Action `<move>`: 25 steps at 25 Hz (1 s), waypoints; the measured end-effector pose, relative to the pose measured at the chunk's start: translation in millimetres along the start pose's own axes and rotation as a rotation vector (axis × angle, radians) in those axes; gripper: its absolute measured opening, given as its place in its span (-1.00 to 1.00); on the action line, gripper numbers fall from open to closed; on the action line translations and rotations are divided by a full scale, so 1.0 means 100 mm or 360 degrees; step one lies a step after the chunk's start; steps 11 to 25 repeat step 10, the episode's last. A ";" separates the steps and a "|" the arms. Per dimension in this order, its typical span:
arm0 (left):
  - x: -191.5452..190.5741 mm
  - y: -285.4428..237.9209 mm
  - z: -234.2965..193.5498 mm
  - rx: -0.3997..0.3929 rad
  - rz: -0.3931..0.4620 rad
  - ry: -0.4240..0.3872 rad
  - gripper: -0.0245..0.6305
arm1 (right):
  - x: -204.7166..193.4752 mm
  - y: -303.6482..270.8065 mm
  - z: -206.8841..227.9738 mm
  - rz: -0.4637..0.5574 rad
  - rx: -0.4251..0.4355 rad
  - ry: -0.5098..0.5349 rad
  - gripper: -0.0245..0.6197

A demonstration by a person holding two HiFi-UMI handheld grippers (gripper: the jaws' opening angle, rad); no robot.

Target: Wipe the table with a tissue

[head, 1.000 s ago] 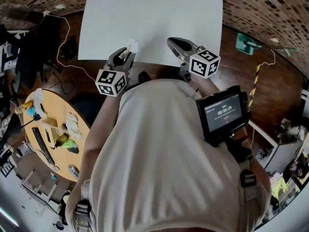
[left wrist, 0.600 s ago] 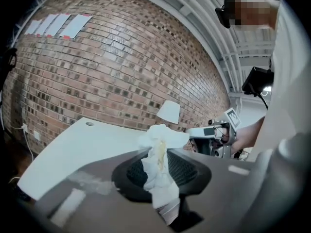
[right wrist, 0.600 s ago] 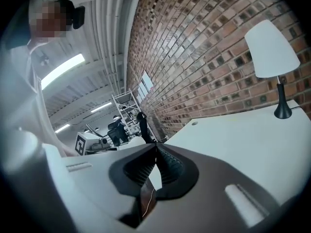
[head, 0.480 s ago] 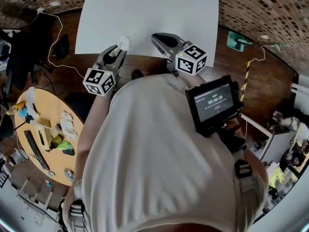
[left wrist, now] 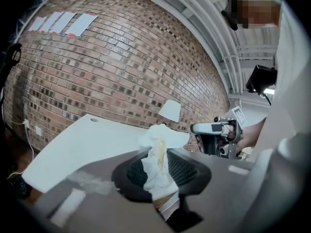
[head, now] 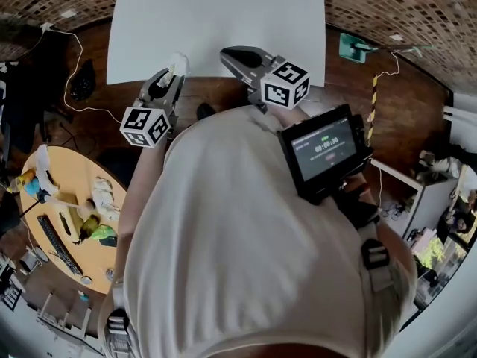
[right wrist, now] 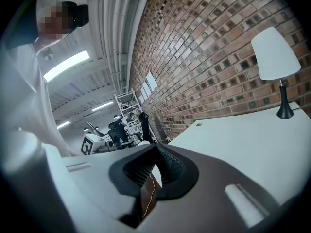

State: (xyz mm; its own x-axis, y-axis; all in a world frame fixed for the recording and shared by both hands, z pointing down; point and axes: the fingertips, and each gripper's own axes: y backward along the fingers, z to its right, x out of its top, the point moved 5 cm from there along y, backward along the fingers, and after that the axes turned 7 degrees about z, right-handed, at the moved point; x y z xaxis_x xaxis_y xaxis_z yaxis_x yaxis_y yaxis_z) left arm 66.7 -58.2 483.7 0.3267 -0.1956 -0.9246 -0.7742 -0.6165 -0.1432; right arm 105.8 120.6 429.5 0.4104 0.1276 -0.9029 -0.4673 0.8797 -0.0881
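A crumpled white tissue [left wrist: 158,154] with a yellowish stain sticks up from my left gripper [left wrist: 160,188], whose jaws are shut on its lower end. In the head view the tissue [head: 177,64] and left gripper [head: 170,79] hang at the near edge of the white table [head: 216,21], towards its left side. My right gripper [head: 229,54] sits just to the right, over the same edge, and it also shows in the left gripper view as the right gripper [left wrist: 214,132]. In its own view the right gripper [right wrist: 156,148] has its jaws together with nothing between them.
A white lamp [right wrist: 276,52] stands at the far side of the table before a brick wall [left wrist: 97,67]. A round wooden table [head: 63,200] with clutter is at the left. Cables [head: 74,73] lie on the floor. A screen device [head: 324,151] is strapped to the person's chest.
Both grippers have shifted left along the table's near edge, the right one rolling a little. The tissue stays in the left gripper's jaws.
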 end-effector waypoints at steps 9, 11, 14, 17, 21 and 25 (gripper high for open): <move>-0.04 0.07 -0.11 -0.0033 -0.0010 -0.0021 -0.66 | -0.11 -0.08 -0.02 0.0023 -0.0041 -0.0036 -0.90; -0.05 0.09 -0.13 -0.0022 -0.0007 -0.0020 -0.66 | -0.12 -0.11 -0.02 0.0025 -0.0034 -0.0043 -0.90; -0.05 0.09 -0.13 -0.0022 -0.0007 -0.0020 -0.66 | -0.12 -0.11 -0.02 0.0025 -0.0034 -0.0043 -0.90; -0.05 0.09 -0.13 -0.0022 -0.0007 -0.0020 -0.66 | -0.12 -0.11 -0.02 0.0025 -0.0034 -0.0043 -0.90; -0.05 0.09 -0.13 -0.0022 -0.0007 -0.0020 -0.66 | -0.12 -0.11 -0.02 0.0025 -0.0034 -0.0043 -0.90; -0.05 0.09 -0.13 -0.0022 -0.0007 -0.0020 -0.66 | -0.12 -0.11 -0.02 0.0025 -0.0034 -0.0043 -0.90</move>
